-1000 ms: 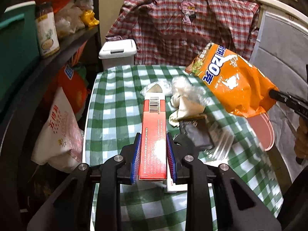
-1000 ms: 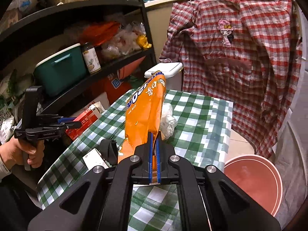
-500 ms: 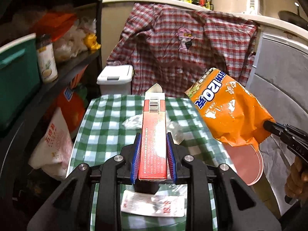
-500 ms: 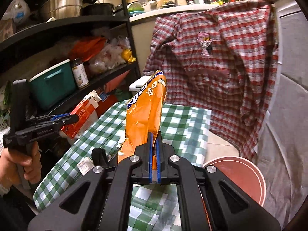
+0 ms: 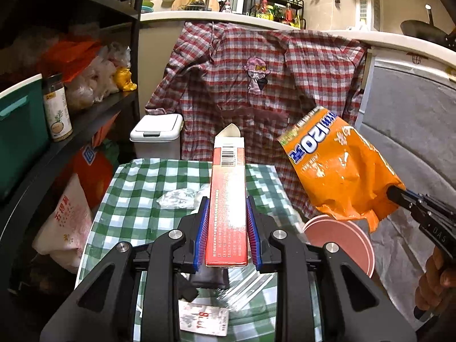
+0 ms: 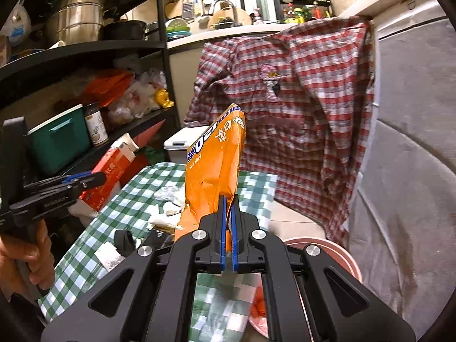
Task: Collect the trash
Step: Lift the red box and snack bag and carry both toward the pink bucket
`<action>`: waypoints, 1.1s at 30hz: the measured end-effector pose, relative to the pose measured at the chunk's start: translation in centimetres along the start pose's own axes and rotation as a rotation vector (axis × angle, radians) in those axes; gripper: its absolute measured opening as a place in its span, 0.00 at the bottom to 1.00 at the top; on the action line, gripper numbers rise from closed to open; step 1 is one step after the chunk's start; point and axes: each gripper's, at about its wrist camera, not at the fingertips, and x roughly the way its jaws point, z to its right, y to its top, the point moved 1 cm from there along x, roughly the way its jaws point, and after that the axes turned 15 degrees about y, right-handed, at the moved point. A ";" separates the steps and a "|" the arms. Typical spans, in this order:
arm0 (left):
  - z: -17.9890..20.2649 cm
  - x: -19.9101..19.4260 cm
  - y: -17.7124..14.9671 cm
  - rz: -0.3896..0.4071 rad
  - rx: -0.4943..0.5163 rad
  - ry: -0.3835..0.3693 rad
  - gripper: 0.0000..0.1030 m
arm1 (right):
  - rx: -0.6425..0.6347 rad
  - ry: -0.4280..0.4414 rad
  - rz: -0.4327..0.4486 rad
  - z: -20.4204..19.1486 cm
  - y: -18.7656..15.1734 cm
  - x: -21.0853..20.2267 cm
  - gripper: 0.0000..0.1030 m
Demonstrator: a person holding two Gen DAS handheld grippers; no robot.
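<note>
Left wrist: red carton [image 5: 228,199] clamped (lengthwise) in gripper [image 5: 227,208].

The carton [image 5: 228,199] in my left gripper [image 5: 227,222] looked like glossy red cardboard; the orange bag [image 6: 212,176] was shiny crinkled plastic film; the checked tablecloth [image 5: 136,199] seemed smooth; the plaid shirt [image 5: 256,85] was matt cloth.

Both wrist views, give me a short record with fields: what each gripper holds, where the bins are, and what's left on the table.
left gripper: shut on red carton
right gripper: shut on orange snack bag
white lidded bin: beyond the table's far end
pink basin: beside the table, low
left on checked table: crumpled plastic, paper slip
</note>
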 end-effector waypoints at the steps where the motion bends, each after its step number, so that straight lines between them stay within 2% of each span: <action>1: 0.1 -0.1 0.1 0.001 -0.005 0.001 0.24 | 0.000 -0.009 0.003 0.2 0.1 -0.2 0.03; 13: 5.8 -0.7 1.1 0.030 -0.006 0.001 0.24 | 0.016 -0.142 0.012 3.8 0.0 -3.1 0.03; 20: 9.4 0.2 0.6 0.010 0.037 -0.042 0.25 | 0.027 -0.204 -0.009 5.8 -0.8 -4.3 0.03; 33: 12.1 2.1 -0.2 -0.026 0.067 -0.071 0.25 | 0.074 -0.270 -0.046 9.1 -1.8 -5.5 0.03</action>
